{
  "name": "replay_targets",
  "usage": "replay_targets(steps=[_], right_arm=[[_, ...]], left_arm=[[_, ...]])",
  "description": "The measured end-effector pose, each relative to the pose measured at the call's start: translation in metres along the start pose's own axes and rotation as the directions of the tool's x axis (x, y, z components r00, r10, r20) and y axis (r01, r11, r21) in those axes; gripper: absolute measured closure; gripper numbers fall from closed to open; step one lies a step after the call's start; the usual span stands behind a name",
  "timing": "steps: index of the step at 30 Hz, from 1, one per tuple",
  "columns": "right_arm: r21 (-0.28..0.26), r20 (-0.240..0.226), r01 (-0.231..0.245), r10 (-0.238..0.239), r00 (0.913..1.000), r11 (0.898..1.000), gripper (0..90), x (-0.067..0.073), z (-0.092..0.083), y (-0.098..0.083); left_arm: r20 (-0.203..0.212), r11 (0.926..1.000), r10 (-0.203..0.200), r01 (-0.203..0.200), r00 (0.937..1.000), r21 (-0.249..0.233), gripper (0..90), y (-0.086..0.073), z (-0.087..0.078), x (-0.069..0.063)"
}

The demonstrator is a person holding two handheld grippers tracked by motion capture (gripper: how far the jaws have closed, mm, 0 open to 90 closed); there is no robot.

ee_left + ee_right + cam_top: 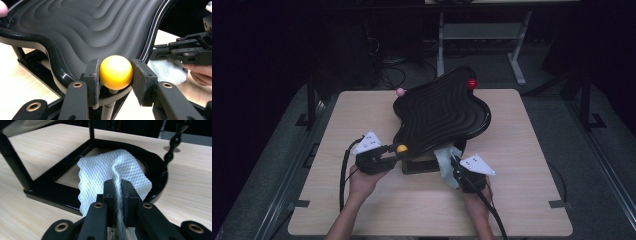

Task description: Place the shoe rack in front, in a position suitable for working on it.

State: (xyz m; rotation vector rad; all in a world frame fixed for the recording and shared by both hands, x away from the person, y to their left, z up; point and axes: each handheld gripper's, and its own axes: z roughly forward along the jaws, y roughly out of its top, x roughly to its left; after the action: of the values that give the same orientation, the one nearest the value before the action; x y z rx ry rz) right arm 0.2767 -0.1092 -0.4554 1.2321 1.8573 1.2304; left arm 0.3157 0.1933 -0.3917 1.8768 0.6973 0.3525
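Gripping a yellow ball (116, 72), the left tongs (393, 151) have a pad (93, 80) pressed on each side of it at the near rim of a black wavy tray (442, 112). That ball sits on a thin post at the tray's lower left edge. Just right of it, the right tongs (455, 165) are clamped narrow on a fold of white cloth (112, 173), which drapes over the black stand (50, 188) under the tray. Both hands come in from the near edge of the table (362, 115), the left hand (362, 182) well apart from the right hand (476, 200). Farther off, a pink ball (400, 92) sits at the tray's far left rim and a red ball (472, 83) at its far top edge.
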Motion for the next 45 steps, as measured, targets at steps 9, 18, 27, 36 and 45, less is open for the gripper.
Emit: replay_targets(steps=[9,18,27,36,45], right_arm=[[0.019,0.067,-0.044,0.043,0.9969,0.999,83.3,-0.034,-0.016,-0.014],[0.076,0.126,-0.111,0.101,0.9869,0.991,83.3,-0.067,-0.012,-0.026],[0.165,0.001,-0.017,0.017,0.9999,0.986,83.3,-0.040,-0.009,-0.019],[0.155,0.001,-0.097,0.098,0.9952,0.983,83.3,-0.039,0.000,-0.015],[0.158,0.055,-0.122,0.114,0.9919,0.980,83.2,-0.055,-0.005,-0.016]], left_arm=[[0.130,0.9976,0.063,-0.066,0.9896,0.021,60.6,0.003,0.004,-0.008],[0.239,0.9954,0.083,-0.092,0.9675,0.025,60.3,0.003,0.003,-0.006],[0.117,0.9991,0.022,-0.027,0.9929,0.034,59.8,0.002,-0.005,0.008],[-0.076,0.9994,-0.033,0.034,0.9966,0.006,54.3,0.000,-0.012,0.016],[-0.110,0.9997,-0.012,0.010,0.9939,-0.023,56.2,0.004,-0.018,0.013]])
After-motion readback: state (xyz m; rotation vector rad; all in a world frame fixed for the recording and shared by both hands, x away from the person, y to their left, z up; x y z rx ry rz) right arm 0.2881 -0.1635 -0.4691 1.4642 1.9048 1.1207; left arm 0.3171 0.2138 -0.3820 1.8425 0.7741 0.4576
